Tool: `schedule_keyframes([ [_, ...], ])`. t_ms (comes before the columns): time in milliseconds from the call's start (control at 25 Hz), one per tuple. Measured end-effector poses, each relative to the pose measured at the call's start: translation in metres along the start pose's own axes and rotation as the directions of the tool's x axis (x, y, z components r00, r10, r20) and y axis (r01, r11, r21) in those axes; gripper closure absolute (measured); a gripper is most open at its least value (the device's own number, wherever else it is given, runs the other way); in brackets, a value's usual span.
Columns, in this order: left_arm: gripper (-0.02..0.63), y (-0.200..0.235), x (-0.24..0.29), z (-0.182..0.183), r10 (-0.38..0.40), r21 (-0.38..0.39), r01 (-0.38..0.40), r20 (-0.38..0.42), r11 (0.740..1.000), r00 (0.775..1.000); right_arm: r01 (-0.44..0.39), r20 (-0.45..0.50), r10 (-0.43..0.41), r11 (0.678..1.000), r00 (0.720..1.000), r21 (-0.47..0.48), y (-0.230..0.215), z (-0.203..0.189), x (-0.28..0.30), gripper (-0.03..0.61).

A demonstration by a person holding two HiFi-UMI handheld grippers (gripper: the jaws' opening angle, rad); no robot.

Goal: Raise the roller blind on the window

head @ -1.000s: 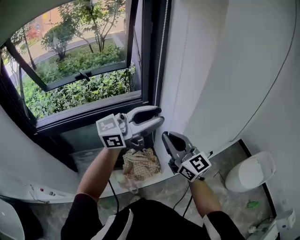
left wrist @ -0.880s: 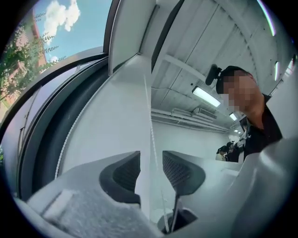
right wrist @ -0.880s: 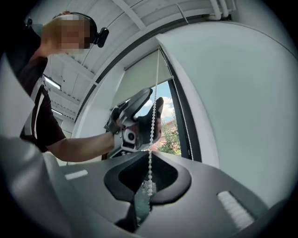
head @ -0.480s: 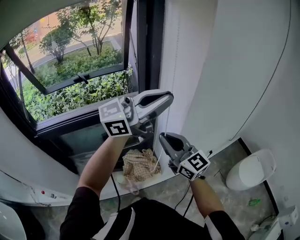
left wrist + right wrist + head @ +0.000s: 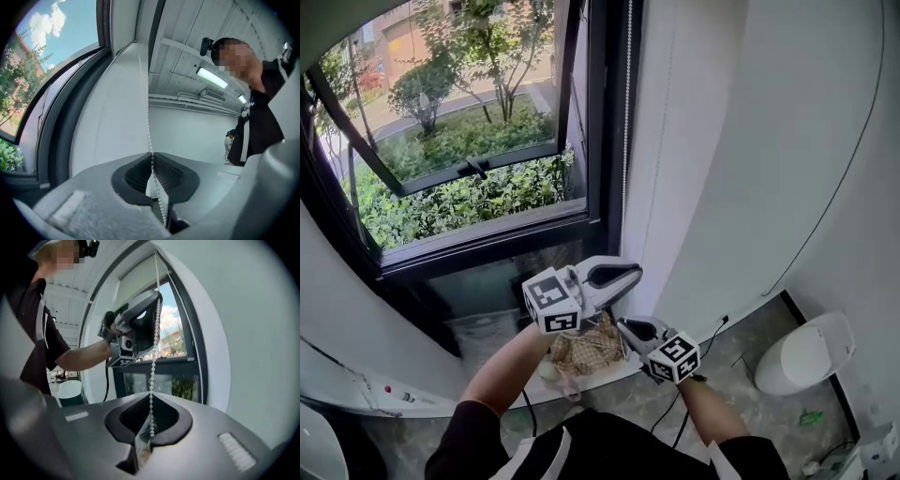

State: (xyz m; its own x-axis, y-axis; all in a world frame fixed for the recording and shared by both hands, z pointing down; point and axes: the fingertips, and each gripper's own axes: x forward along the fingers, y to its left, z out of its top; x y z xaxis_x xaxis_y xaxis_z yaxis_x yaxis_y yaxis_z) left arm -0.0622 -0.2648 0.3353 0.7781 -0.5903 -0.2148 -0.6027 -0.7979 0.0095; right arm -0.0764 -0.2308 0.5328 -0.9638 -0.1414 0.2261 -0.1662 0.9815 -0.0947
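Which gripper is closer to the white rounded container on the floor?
Right. The right gripper is low, left of the white rounded container; the left gripper is higher up, farther off.

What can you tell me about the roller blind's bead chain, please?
The bead chain is a thin string of small white beads, plastic by the look. It hangs straight down beside the dark window frame, against the white wall. The left gripper, whose jaws have just been closing, is shut on it; the right gripper is shut on it just below.

Head view steep dn on window, gripper views close-up along jaws, share chain
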Motion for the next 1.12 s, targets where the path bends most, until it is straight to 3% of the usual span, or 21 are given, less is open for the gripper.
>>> schedule_keyframes([
  [80, 0.597, 0.0, -0.015, -0.037, 0.04, -0.038, -0.04, 0.002, 0.998, 0.999, -0.028, -0.103, 0.028, 1.0, 0.994, 0.004, 0.007, -0.038, 0.003, 0.569],
  [160, 0.598, 0.004, -0.026, -0.047, 0.076, -0.09, -0.073, 0.029, 0.993, 0.997, -0.046, -0.128, 0.046, 0.999, 0.991, 0.0, 0.014, -0.052, -0.001, 0.563],
  [200, 0.598, 0.007, -0.031, -0.046, 0.088, -0.097, -0.084, 0.034, 0.992, 0.996, -0.056, -0.119, 0.055, 0.998, 0.991, 0.0, 0.018, -0.05, -0.004, 0.522],
  [240, 0.598, 0.01, -0.034, -0.045, 0.093, -0.088, -0.09, 0.029, 0.992, 0.995, -0.063, -0.099, 0.063, 0.998, 0.993, -0.003, 0.019, -0.044, -0.007, 0.441],
  [440, 0.598, 0.013, -0.036, -0.041, 0.06, -0.054, -0.06, 0.011, 0.997, 0.998, -0.032, 0.138, 0.031, 0.999, 0.99, 0.007, 0.001, 0.047, -0.035, 0.43],
  [600, 0.598, 0.004, -0.039, -0.038, 0.046, -0.106, -0.039, 0.06, 0.994, 0.997, 0.02, 0.384, -0.003, 0.999, 0.923, -0.04, -0.004, 0.151, -0.058, 0.433],
  [680, 0.598, 0.002, -0.039, -0.036, 0.041, -0.103, -0.034, 0.068, 0.994, 0.997, 0.018, 0.462, 0.014, 0.998, 0.887, -0.064, -0.001, 0.192, -0.063, 0.436],
  [800, 0.598, -0.001, -0.039, -0.034, 0.04, -0.094, -0.034, 0.065, 0.995, 0.997, -0.013, 0.522, 0.057, 0.996, 0.851, -0.088, 0.005, 0.239, -0.057, 0.434],
  [960, 0.598, -0.004, -0.044, -0.035, 0.045, -0.105, -0.037, 0.075, 0.994, 0.996, -0.008, 0.548, 0.079, 0.991, 0.833, -0.13, 0.012, 0.276, -0.043, 0.442],
  [1120, 0.598, -0.005, -0.048, -0.034, 0.053, -0.106, -0.044, 0.081, 0.993, 0.995, -0.004, 0.567, 0.085, 0.99, 0.819, -0.143, 0.017, 0.295, -0.038, 0.51],
])
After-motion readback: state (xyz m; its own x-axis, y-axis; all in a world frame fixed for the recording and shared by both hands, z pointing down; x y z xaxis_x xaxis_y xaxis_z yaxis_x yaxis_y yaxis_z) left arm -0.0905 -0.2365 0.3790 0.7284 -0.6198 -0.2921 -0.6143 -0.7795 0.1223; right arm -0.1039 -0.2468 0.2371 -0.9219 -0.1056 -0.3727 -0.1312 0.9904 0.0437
